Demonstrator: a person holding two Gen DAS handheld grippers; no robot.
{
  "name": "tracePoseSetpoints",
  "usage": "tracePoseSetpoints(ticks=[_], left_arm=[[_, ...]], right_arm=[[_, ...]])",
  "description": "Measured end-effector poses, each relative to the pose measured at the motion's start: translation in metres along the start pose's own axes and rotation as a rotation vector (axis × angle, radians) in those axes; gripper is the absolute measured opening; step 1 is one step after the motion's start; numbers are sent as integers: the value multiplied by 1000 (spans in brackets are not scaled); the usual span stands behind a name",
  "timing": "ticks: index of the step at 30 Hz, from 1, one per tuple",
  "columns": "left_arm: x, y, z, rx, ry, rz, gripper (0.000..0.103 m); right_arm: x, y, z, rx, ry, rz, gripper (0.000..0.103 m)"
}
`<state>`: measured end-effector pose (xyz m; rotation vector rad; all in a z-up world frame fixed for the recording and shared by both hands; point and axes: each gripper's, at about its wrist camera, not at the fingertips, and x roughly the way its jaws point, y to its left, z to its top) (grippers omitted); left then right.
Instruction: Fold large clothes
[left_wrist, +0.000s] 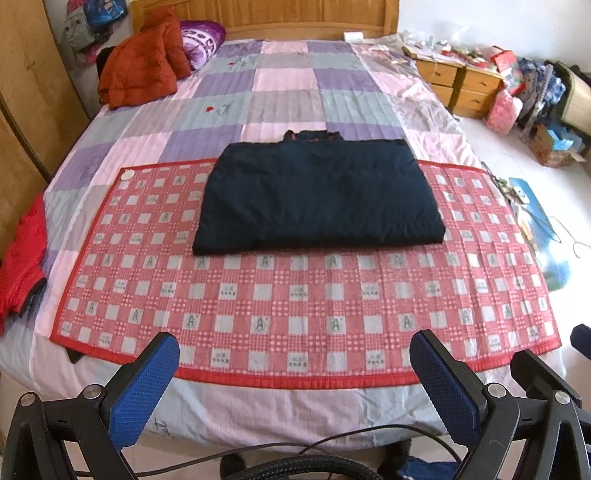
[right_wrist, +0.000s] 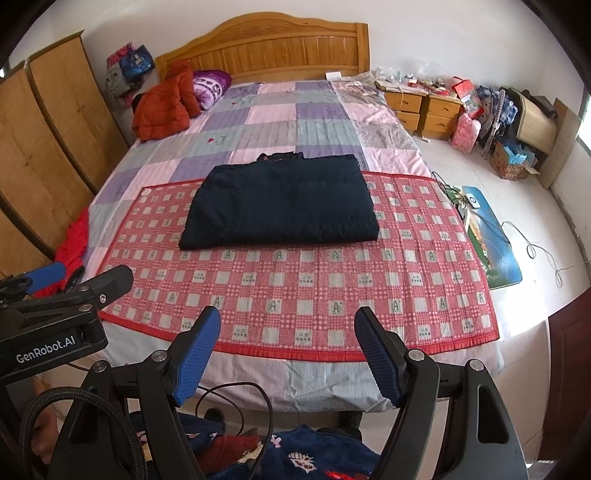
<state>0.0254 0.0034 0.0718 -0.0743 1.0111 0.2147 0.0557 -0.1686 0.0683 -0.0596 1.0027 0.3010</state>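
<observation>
A dark navy garment (left_wrist: 317, 195) lies folded into a neat rectangle on the red checked mat (left_wrist: 295, 295), its collar toward the headboard; the right wrist view shows the same garment (right_wrist: 280, 206) on the mat (right_wrist: 303, 295). My left gripper (left_wrist: 295, 369) hovers at the foot of the bed, well short of the garment, open with nothing between its blue pads (left_wrist: 144, 391). My right gripper (right_wrist: 288, 343) is beside it, also open and empty. The left gripper's body (right_wrist: 55, 321) shows at the left edge of the right wrist view.
An orange puffer jacket (left_wrist: 144, 62) and a purple pillow (left_wrist: 201, 40) lie near the headboard. A red garment (left_wrist: 22, 258) hangs off the bed's left side. Wooden wardrobe (right_wrist: 48, 155) on the left; cluttered nightstands (right_wrist: 424, 107) and a blue floor mat (right_wrist: 491, 243) on the right.
</observation>
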Motion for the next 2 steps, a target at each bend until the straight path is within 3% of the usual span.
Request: tracePoseSetpoints(ticks=[2], left_arm=[[-1,2,0,8,-2,-3,103]], right_arm=[[0,0,-1,3,-1,-2,79]])
